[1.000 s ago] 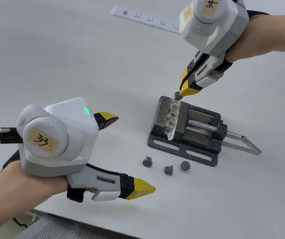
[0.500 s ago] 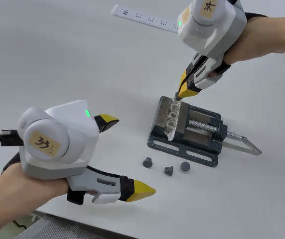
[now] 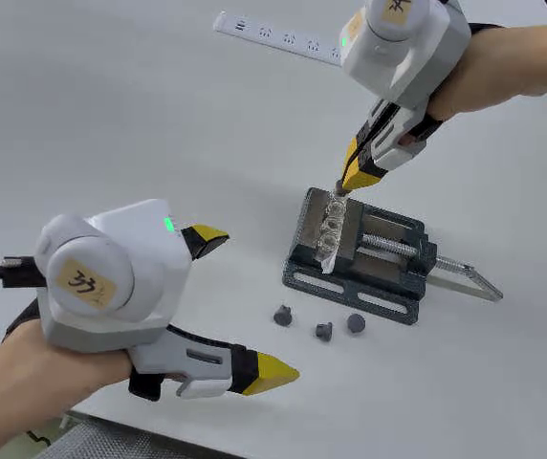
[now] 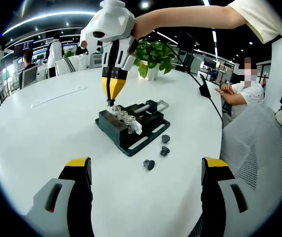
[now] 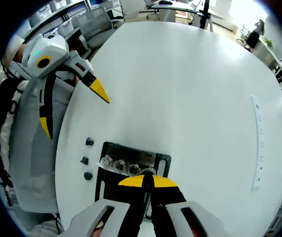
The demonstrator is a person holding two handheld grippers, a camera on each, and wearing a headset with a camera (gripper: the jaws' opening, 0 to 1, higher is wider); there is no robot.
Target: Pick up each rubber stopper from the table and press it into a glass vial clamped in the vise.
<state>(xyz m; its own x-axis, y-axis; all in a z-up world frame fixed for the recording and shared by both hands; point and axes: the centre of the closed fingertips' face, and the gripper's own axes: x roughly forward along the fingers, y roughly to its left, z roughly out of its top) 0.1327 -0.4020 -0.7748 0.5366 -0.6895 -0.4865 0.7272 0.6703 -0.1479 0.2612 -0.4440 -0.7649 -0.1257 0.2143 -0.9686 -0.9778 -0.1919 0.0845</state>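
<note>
Table [image 3: 159, 115]: white and round-edged, carrying everything below
Left gripper [image 3: 254, 301]: held in a hand at the near left of the head view, jaws spread wide with nothing between them, hovering over bare table, well apart from the vise
Right gripper [image 3: 343, 186]: held from the far right, tilted down, yellow tips pinched together on the held stopper directly over the far end of the vial row
Power strip [image 3: 273, 33]: long and white, lying near the far edge of the table
Vise [image 3: 388, 273]: dark metal, sitting flat near the table's middle, screw handle pointing right in the head view
Vials [image 3: 331, 225]: clear glass, upright in a row clamped between the vise jaws
Loose stoppers [image 3: 323, 331]: three grey ones on the table just in front of the vise, apart from one another
Held stopper [image 4: 110, 102]: small and dark, in the right gripper's tips, at the mouth of the farthest vial; whether it touches the glass cannot be told
</note>
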